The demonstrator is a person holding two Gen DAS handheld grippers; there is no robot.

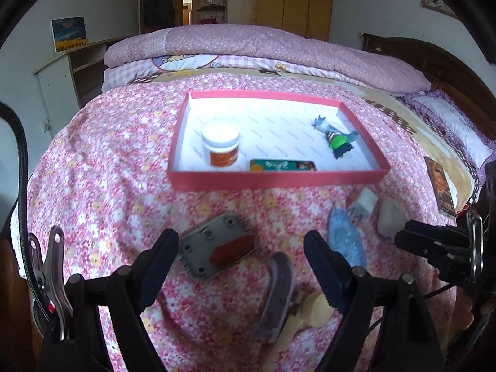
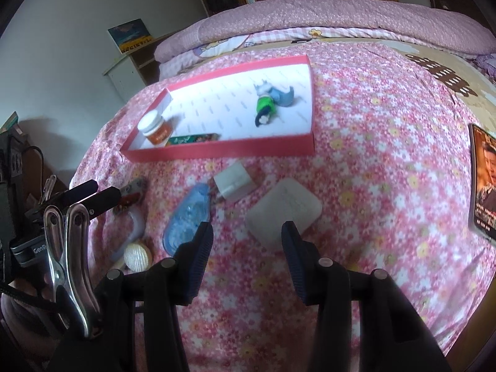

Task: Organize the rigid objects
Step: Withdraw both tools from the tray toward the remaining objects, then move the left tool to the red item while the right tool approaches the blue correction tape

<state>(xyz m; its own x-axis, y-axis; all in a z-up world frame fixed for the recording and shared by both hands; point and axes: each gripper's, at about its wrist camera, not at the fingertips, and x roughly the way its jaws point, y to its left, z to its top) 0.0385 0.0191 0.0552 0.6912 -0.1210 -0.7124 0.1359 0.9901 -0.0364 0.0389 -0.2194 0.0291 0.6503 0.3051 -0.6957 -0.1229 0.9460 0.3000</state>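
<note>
On the floral bed (image 1: 93, 186) a shallow red tray (image 1: 279, 179) held a white-lidded orange jar (image 1: 220, 145), a flat tin (image 1: 283, 165) lying lengthwise along its near wall and a toy figure (image 1: 336, 138), while near both empty, spread claws, left (image 1: 241, 259) and right (image 2: 247, 241), lay a pale soap bar (image 2: 285, 207), a blue tape dispenser (image 2: 186, 220) angled toward the tray and a white charger (image 2: 234, 183).

Home bedroom: quilted bed (image 1: 266, 46), wooden wardrobe (image 1: 294, 0).

A bed (image 1: 102, 167) in a pink flowered sheet carries a red tray (image 1: 279, 181), a metal plate (image 1: 217, 248), a blue case (image 2: 186, 217), a white charger (image 2: 234, 183), a pale soap bar (image 2: 285, 209), a booklet (image 2: 483, 183) and folded quilts (image 1: 263, 49).
</note>
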